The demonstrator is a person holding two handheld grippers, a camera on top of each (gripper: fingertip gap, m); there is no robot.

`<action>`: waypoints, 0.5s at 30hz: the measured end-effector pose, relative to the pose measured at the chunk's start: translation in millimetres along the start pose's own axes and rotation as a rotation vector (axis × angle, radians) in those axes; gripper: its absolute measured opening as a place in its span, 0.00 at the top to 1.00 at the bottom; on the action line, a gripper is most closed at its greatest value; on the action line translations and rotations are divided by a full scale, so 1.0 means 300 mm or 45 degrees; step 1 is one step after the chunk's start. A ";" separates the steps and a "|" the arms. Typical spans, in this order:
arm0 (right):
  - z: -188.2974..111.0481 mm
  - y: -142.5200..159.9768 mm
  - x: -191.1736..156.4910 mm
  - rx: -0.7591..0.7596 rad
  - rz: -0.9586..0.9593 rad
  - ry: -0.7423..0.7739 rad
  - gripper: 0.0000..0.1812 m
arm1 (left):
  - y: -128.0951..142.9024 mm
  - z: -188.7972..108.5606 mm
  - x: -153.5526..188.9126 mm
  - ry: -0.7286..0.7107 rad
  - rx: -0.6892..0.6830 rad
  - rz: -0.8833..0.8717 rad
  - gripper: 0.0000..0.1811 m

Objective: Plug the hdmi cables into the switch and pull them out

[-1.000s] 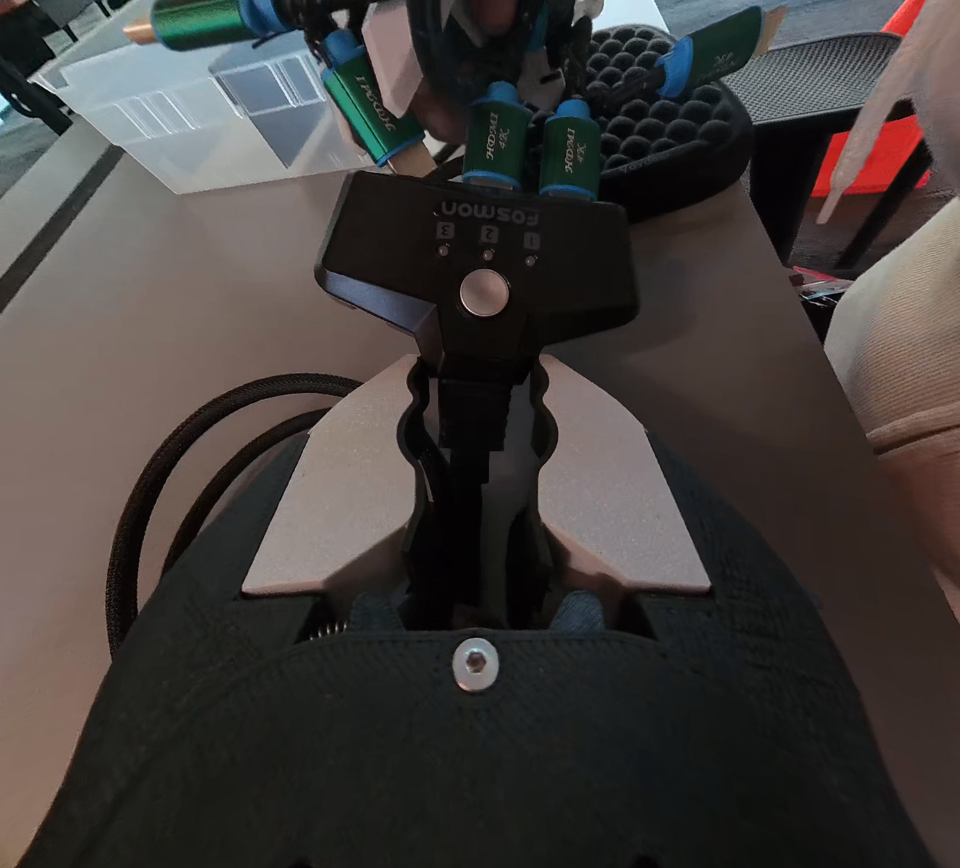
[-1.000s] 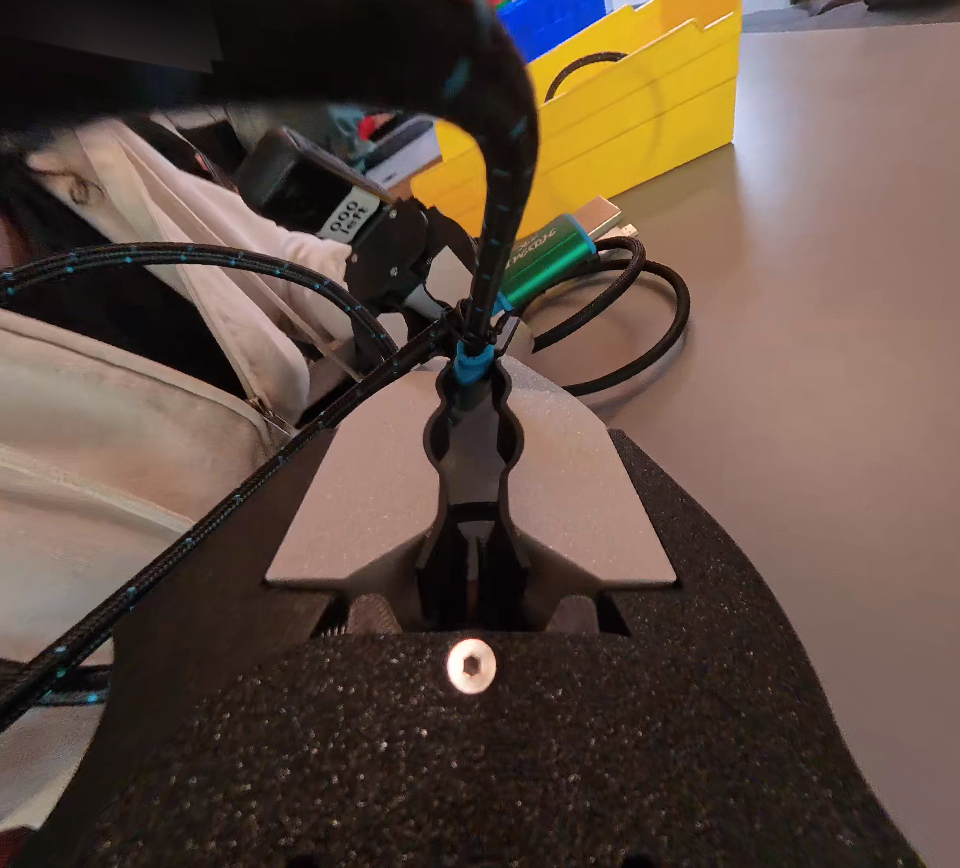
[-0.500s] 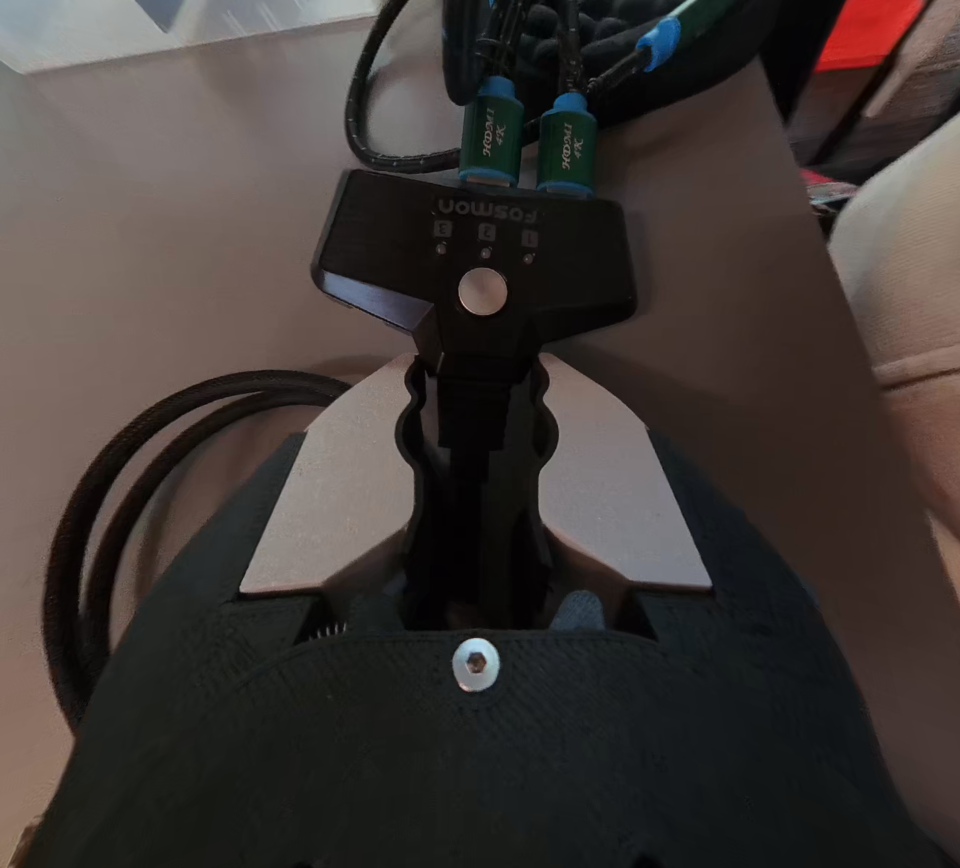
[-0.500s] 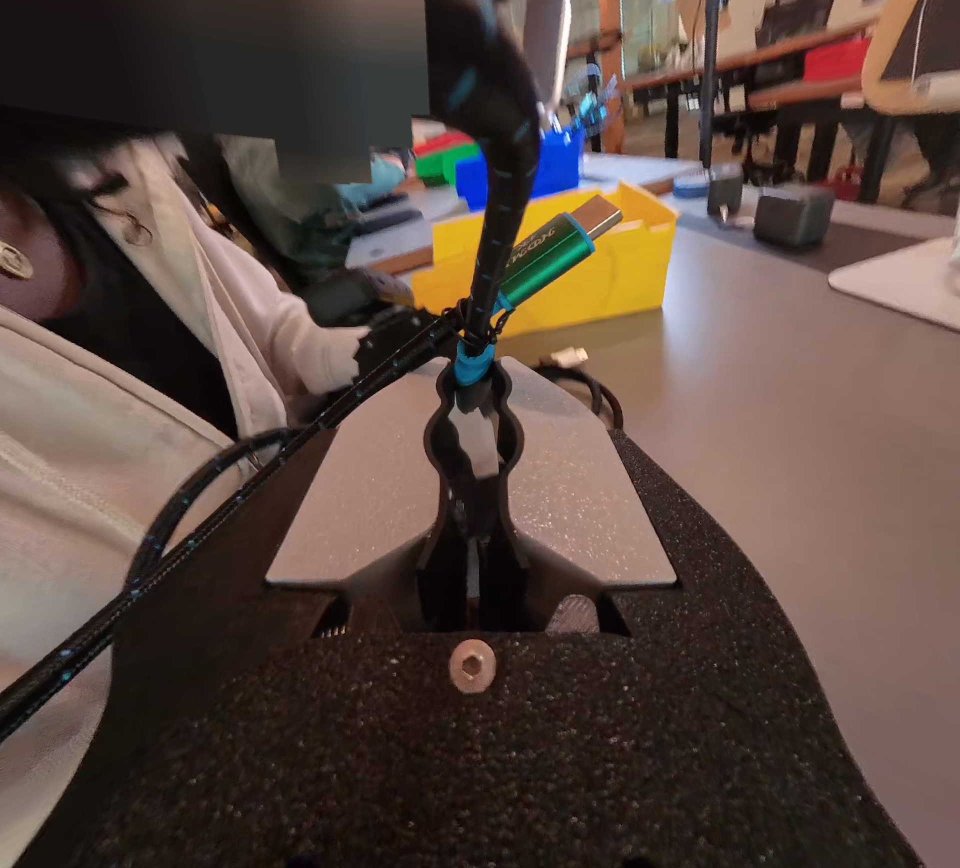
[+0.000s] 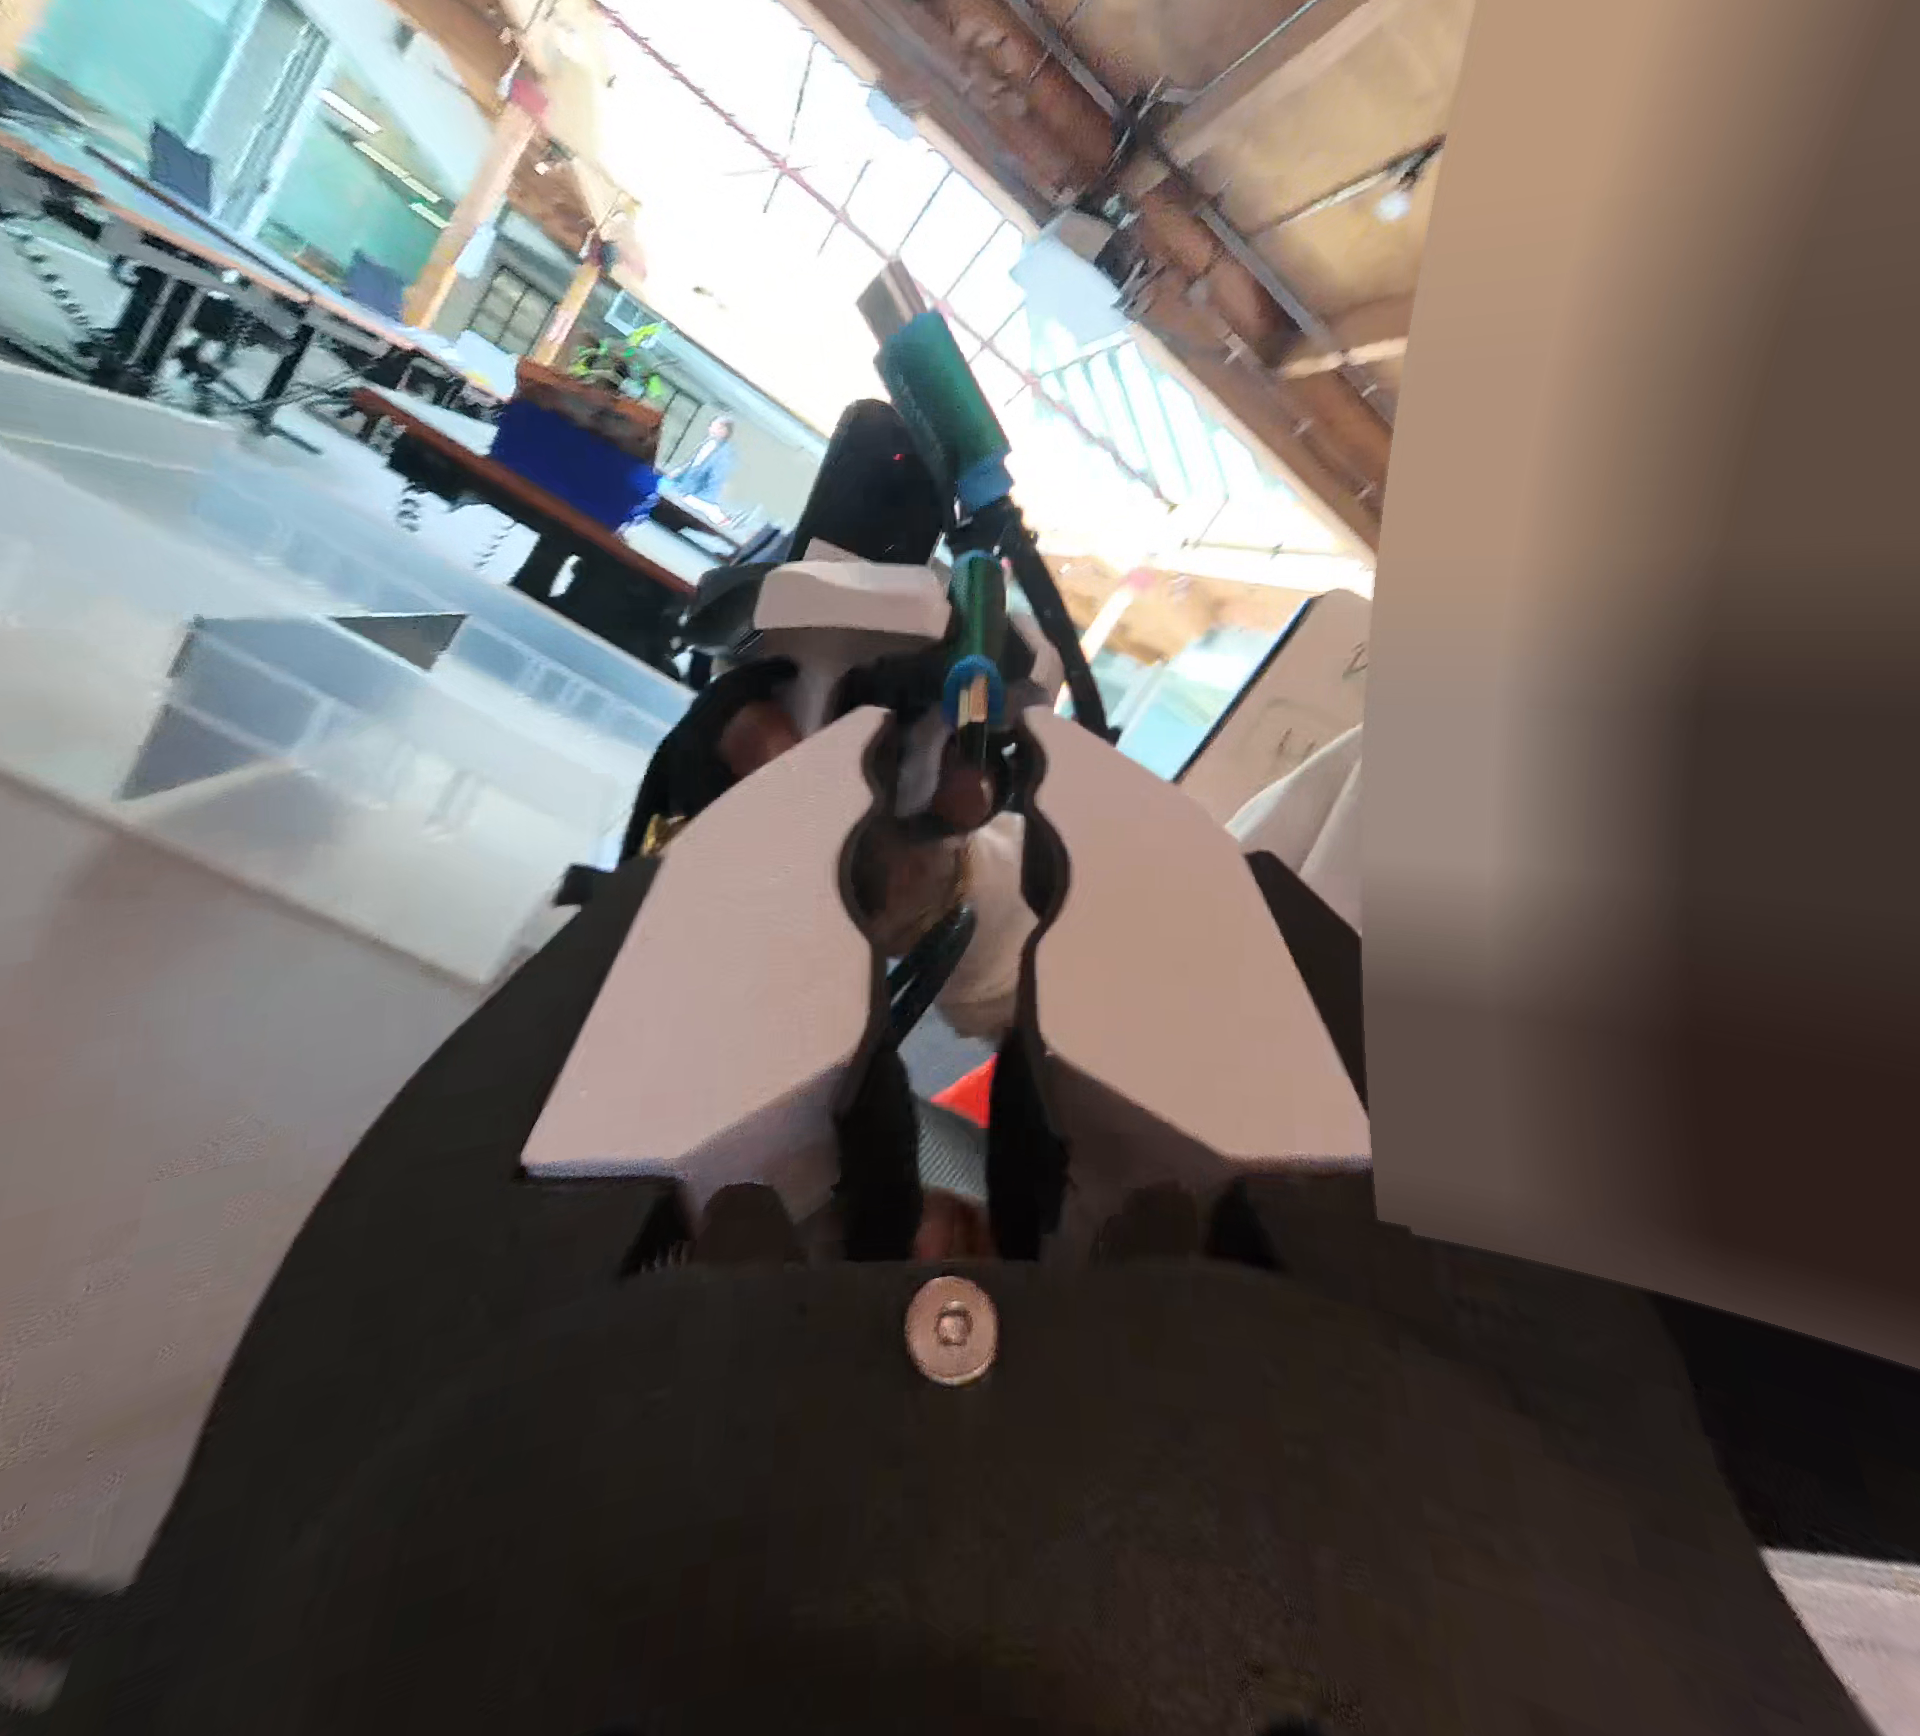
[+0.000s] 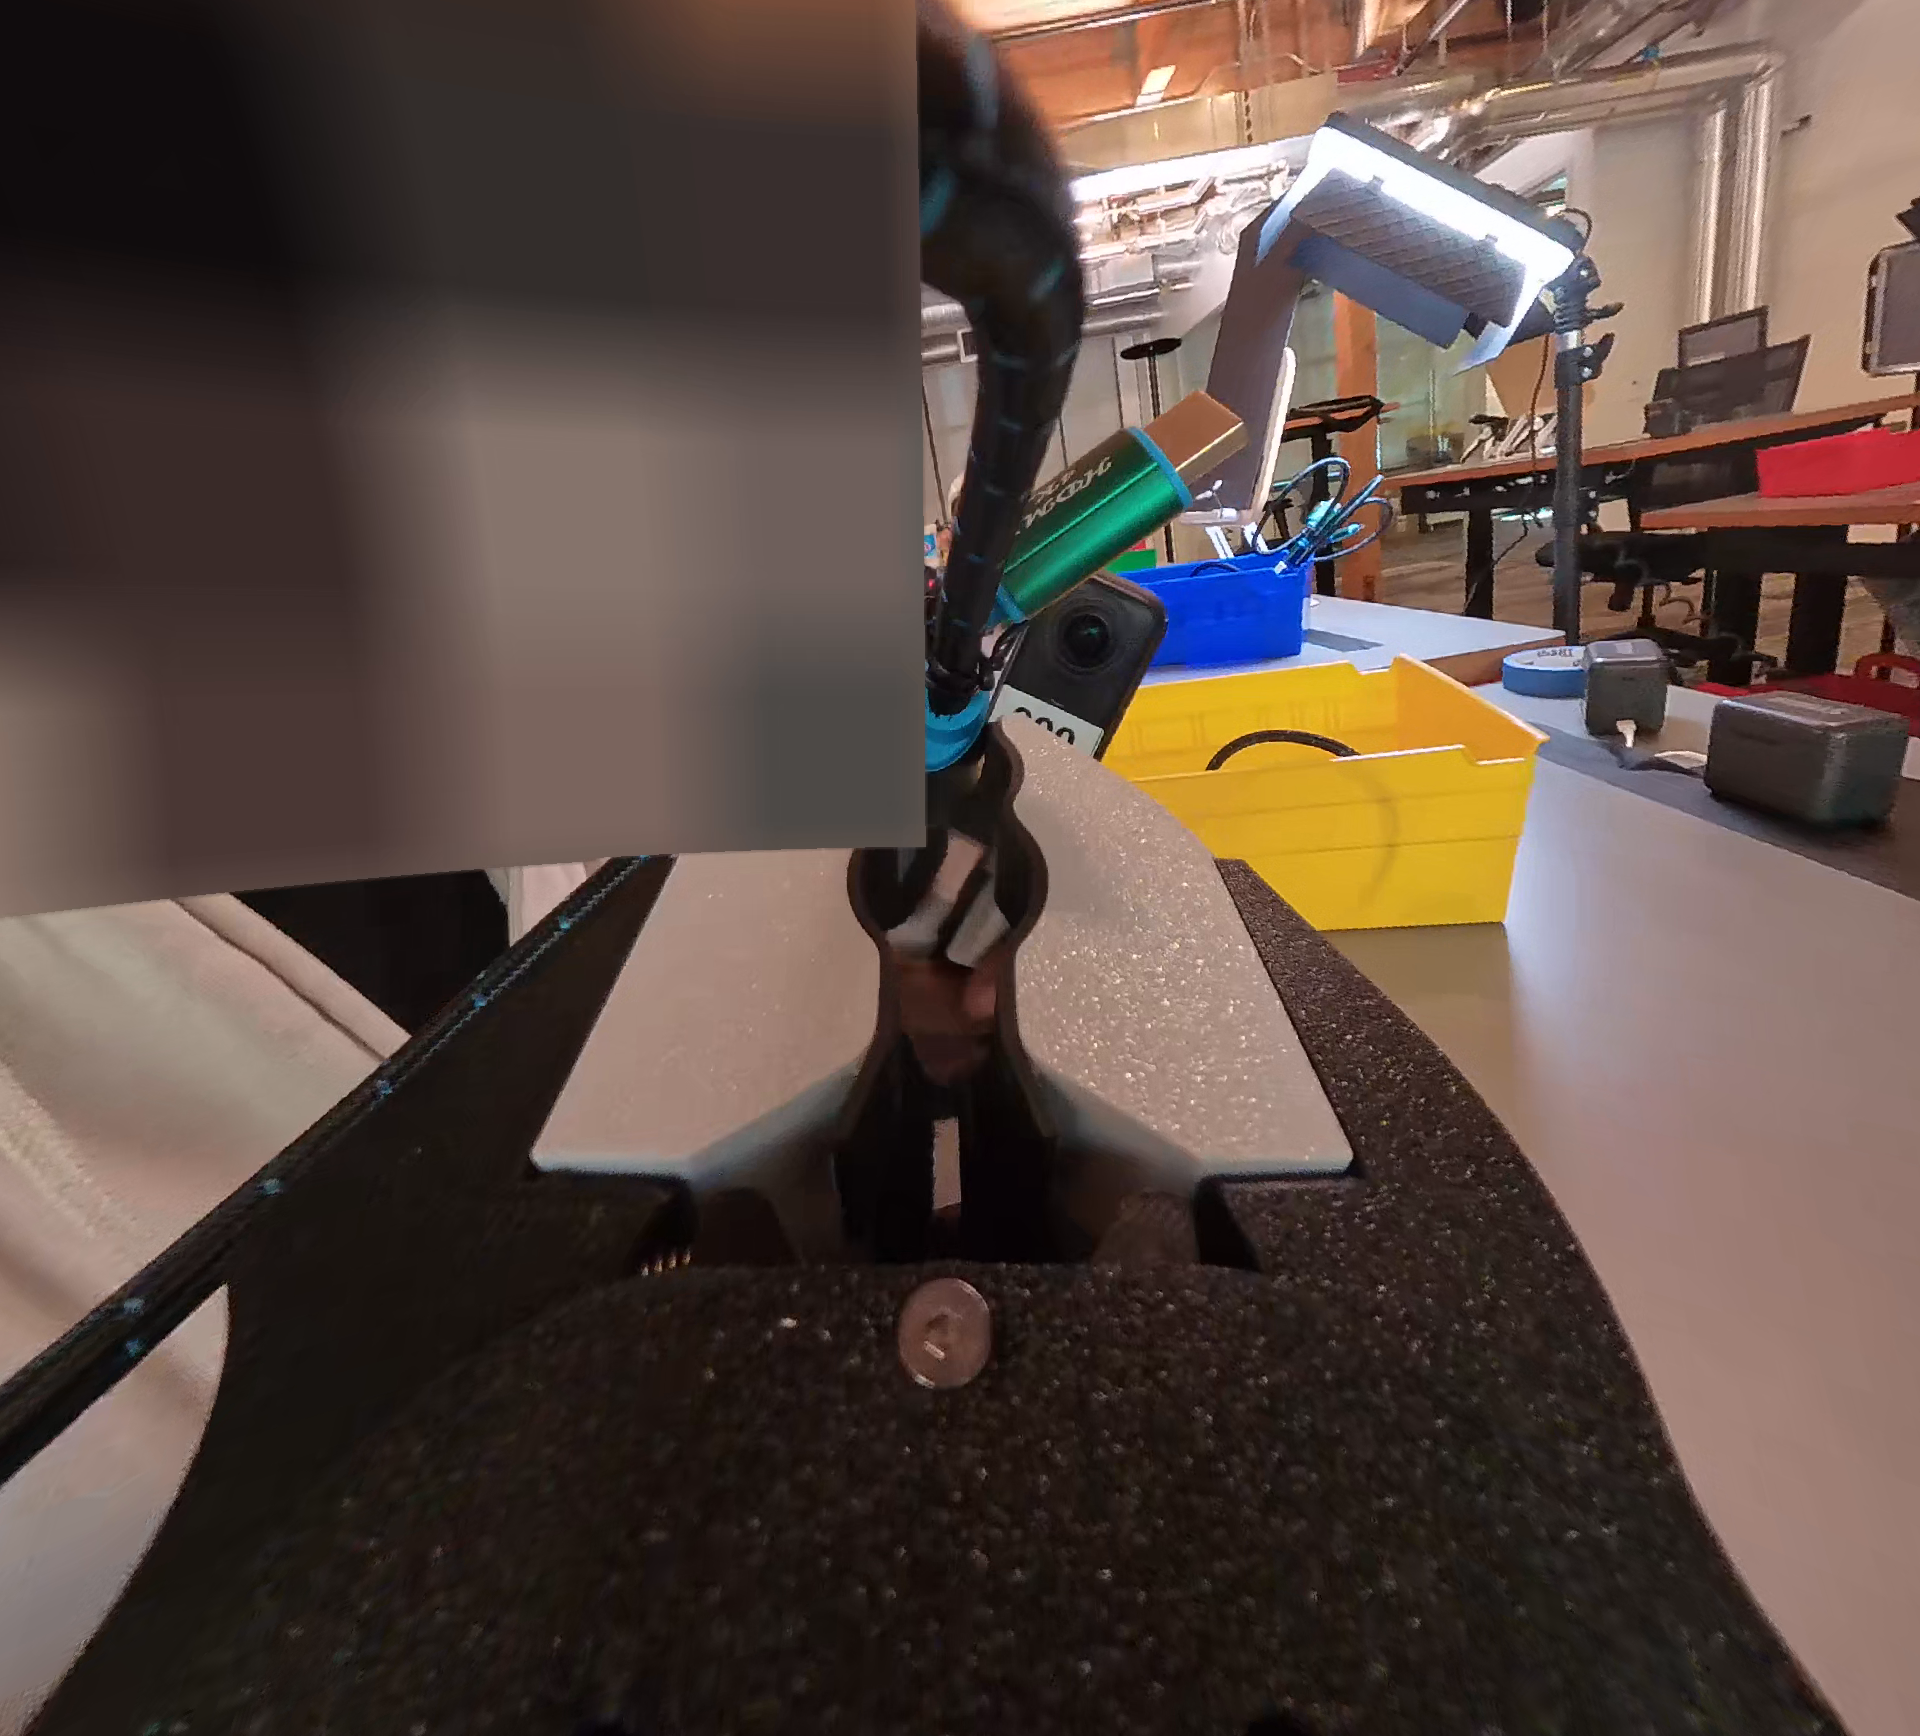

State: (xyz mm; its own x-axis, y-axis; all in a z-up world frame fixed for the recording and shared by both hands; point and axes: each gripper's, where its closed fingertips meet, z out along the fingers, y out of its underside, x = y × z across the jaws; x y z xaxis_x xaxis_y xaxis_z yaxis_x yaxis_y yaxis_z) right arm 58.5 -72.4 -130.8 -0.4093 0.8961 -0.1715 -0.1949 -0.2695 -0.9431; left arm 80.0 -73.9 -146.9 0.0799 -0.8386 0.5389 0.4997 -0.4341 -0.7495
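In the left wrist view the left gripper (image 5: 951, 736) is tipped up toward the ceiling beams, away from the bench (image 5: 208, 1011). Its fingers (image 5: 748, 907) stand a little apart, and I see nothing clamped between them. Through that gap the right gripper (image 5: 961, 647) shows farther off, holding a green plug (image 5: 977, 626) with its metal end pointing back this way. A second green plug (image 5: 935, 398) sticks up above it, loose because it hangs off the same bundle. The switch is in neither view, so I cannot tell where it lies. In the right wrist view the right gripper (image 6: 961, 772) has its fingers (image 6: 1143, 938) pressed together on a black braided cable (image 6: 1008, 439) right at its blue collar (image 6: 951, 741). That is probably the firmest spot for steering a plug. The cable arcs up and over from there. Its free green plug (image 6: 1091, 512) juts up to the right, gold tip outward, in front of a small black camera (image 6: 1086, 647). A yellow bin (image 6: 1351, 813) with a black lead coiled inside sits on the bench, likely as storage for spare cables. I judge no plugging is under way just now.
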 end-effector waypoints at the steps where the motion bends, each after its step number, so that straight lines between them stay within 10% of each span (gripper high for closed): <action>1: 0.003 0.004 0.001 -0.003 -0.010 0.009 0.92 | 0.000 -0.002 0.006 0.017 0.016 -0.008 0.95; 5: -0.013 0.033 -0.002 -0.105 -0.070 0.024 0.91 | 0.002 -0.030 0.008 -0.013 0.023 -0.069 0.95; 9: -0.217 0.047 0.126 -0.649 -0.553 0.306 0.67 | 0.007 -0.097 -0.010 -0.105 -0.062 -0.218 0.95; 12: -0.431 -0.114 0.265 -1.025 -0.898 0.744 0.72 | 0.035 -0.142 -0.072 -0.262 -0.128 -0.307 0.96; 15: -0.311 -0.239 0.176 -0.975 -1.049 0.725 0.85 | 0.066 -0.151 -0.114 -0.335 -0.142 -0.426 0.96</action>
State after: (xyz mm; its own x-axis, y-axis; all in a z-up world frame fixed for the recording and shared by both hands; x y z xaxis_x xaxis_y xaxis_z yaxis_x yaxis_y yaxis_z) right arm 134.2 27.0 -99.0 0.0663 0.7764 0.6267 0.4344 0.5430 -0.7187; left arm 48.1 -68.6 -197.7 0.1536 -0.5395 0.8278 0.4406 -0.7125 -0.5461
